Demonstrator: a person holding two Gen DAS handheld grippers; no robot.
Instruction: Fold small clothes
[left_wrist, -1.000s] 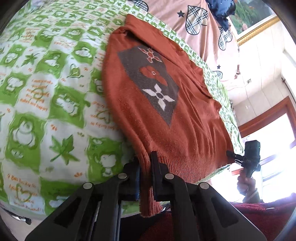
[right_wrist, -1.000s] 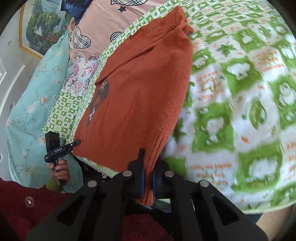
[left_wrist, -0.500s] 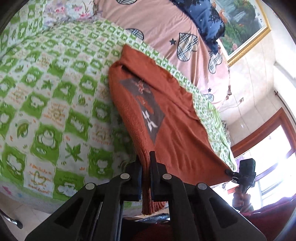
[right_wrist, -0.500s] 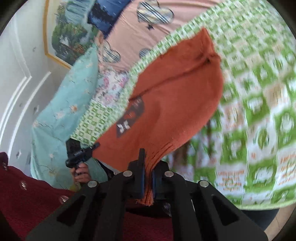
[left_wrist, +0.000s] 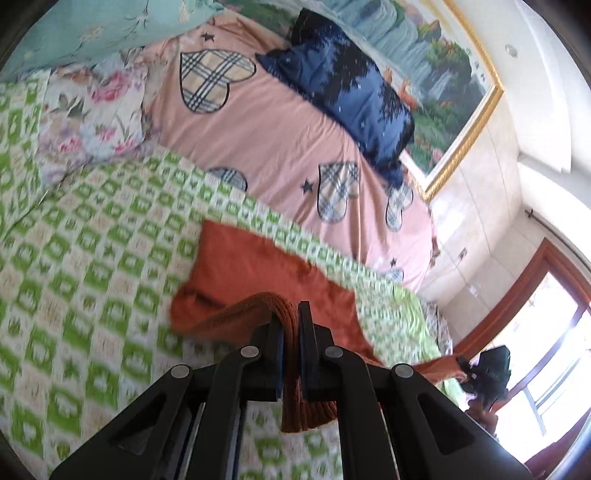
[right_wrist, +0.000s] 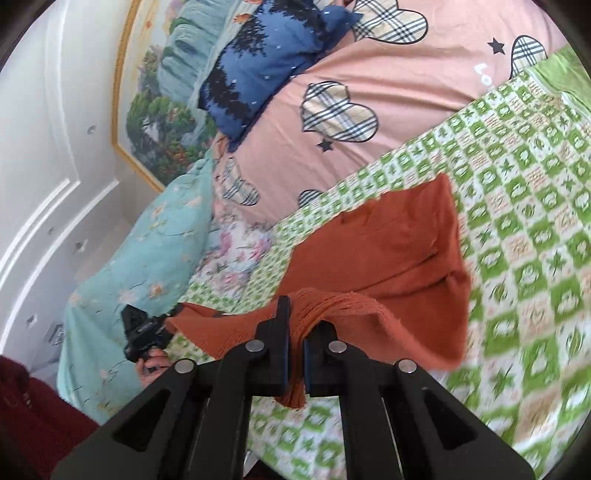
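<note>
Both your left gripper (left_wrist: 291, 334) and right gripper (right_wrist: 295, 332) have fingers clamped on the sweater (left_wrist: 258, 266) hem, whose collar end lies straight ahead, toward the pink quilt (left_wrist: 277, 129)

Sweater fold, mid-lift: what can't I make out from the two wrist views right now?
- Sweater front design: in neither view; only plain fabric faces the cameras.
- Hem corners: pinched inside the left gripper and right gripper, hidden by their fingers.
- Green checked sheet: print motion-blurred near both cameras.
- Person's hand: mostly behind the gripper it holds, right wrist view.
</note>
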